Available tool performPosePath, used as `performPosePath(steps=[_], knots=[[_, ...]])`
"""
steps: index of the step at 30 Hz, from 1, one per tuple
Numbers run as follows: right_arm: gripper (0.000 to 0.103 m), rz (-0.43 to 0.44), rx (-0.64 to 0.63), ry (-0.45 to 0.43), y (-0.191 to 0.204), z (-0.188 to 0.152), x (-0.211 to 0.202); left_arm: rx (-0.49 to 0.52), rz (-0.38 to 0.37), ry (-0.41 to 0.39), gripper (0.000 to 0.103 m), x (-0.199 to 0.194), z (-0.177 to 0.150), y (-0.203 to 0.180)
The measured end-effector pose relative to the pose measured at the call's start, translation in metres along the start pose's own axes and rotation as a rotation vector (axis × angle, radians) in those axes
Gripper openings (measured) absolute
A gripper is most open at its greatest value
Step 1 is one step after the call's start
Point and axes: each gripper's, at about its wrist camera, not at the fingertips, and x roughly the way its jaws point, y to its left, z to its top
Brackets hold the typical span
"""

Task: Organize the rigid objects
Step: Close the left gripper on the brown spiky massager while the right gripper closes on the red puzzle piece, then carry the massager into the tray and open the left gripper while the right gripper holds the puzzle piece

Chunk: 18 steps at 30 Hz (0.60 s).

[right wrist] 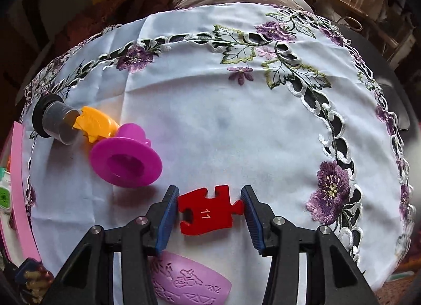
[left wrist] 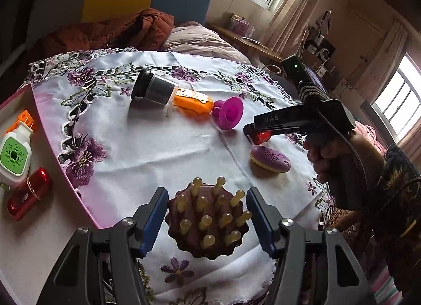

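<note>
My left gripper [left wrist: 208, 213] is closed around a brown scalloped massage brush [left wrist: 208, 222] with yellow nubs and holds it over the table's near edge. My right gripper [right wrist: 209, 206] is shut on a red puzzle piece [right wrist: 208, 211] marked 11, held above the cloth; it also shows in the left wrist view [left wrist: 260, 138]. On the embroidered tablecloth [right wrist: 236, 121] lie a black-capped grey jar [left wrist: 152, 89], an orange case [left wrist: 193, 101], a magenta funnel-shaped piece [right wrist: 125, 164] and a purple oval box [left wrist: 269, 159].
A pink-rimmed white tray [left wrist: 39, 239] at the left holds a white-and-green bottle [left wrist: 15, 155], an orange piece [left wrist: 23, 118] and a red case [left wrist: 27, 194]. A bed with pillows lies behind the table. A person's hand [left wrist: 342, 163] holds the right gripper.
</note>
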Motion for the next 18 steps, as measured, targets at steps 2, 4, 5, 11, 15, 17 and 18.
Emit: performPosePath(steps=[2, 4, 5, 11, 15, 17, 18], knots=[[0.051, -0.004, -0.005, 0.0, 0.001, -0.001, -0.001, -0.001, 0.0, 0.015, 0.062, 0.004, -0.001, 0.0], [0.051, -0.004, -0.004, 0.0, 0.002, 0.0, 0.0, -0.003, -0.004, 0.022, 0.062, 0.006, 0.0, -0.001], [0.051, -0.002, -0.002, 0.0, 0.002, 0.0, 0.0, 0.001, -0.004, 0.024, 0.062, 0.008, 0.0, -0.002], [0.053, 0.01, 0.006, 0.001, 0.002, -0.001, -0.001, 0.01, -0.008, 0.076, 0.065, 0.019, 0.003, -0.007], [0.057, 0.022, 0.012, 0.003, 0.001, 0.0, -0.001, 0.02, -0.014, 0.097, 0.081, 0.02, -0.001, -0.01], [0.058, 0.023, 0.012, 0.004, 0.002, 0.0, -0.001, 0.022, -0.013, 0.105, 0.084, 0.022, -0.002, -0.011], [0.058, 0.021, 0.011, 0.004, 0.001, 0.0, -0.001, 0.022, 0.003, 0.11, 0.084, 0.023, -0.003, -0.011]])
